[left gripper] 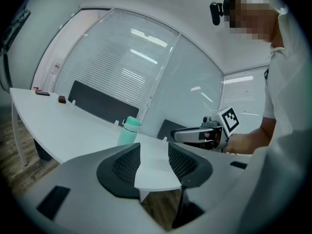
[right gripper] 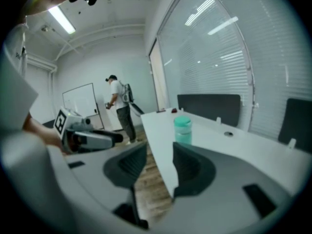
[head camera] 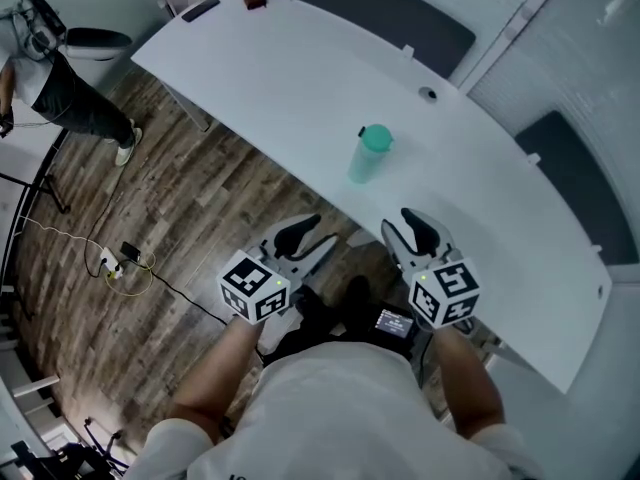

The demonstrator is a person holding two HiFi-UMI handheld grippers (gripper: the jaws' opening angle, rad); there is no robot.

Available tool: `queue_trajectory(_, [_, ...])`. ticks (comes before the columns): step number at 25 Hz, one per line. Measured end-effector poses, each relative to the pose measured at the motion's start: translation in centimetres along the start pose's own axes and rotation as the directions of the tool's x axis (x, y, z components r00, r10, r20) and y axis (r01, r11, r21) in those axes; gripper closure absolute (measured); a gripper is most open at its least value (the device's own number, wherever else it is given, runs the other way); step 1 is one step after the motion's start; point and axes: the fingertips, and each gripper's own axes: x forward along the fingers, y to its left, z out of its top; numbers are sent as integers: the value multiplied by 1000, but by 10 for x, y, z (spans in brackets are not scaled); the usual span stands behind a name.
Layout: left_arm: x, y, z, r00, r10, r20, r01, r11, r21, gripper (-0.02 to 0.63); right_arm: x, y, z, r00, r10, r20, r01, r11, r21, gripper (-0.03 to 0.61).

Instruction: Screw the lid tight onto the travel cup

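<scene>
1. Plainly, the left gripper [left gripper: 153, 162] has its jaws partly apart and grips nothing, hovering just short of the white table [head camera: 280, 88].
2. The right gripper [right gripper: 160, 165] is likewise parted and empty.
3. The travel cup [head camera: 366, 160], with its teal lid [head camera: 376, 137] on top, stands upright on the table beyond both grippers.

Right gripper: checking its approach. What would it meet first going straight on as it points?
Probably the near edge of the white table, seen between the right gripper's open fingers; the travel cup stands farther on, slightly right of that line. Depth is unclear.
</scene>
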Motion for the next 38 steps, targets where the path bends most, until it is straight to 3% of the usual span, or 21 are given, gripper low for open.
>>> queue_trajectory(17, [113, 64, -18, 987, 52, -151, -31, 990, 134, 321, 80, -60, 30, 995, 73, -64, -84, 977, -194, 325])
queue_trajectory(24, [144, 82, -15, 980, 51, -192, -18, 985, 173, 311, 110, -67, 39, 988, 103, -114, -129, 960, -248, 291])
queue_trajectory(31, [163, 96, -12, 968, -3, -251, 65, 969, 238, 308, 131, -68, 39, 971, 143, -191, -203, 917, -343, 275])
queue_trajectory(35, [176, 95, -19, 936, -67, -346, 178, 937, 301, 308, 141, -60, 37, 948, 196, -253, -281, 887, -367, 275])
queue_trajectory(38, [183, 96, -25, 910, -96, -404, 241, 914, 326, 308, 148, -61, 37, 940, 211, -268, -301, 885, -356, 275])
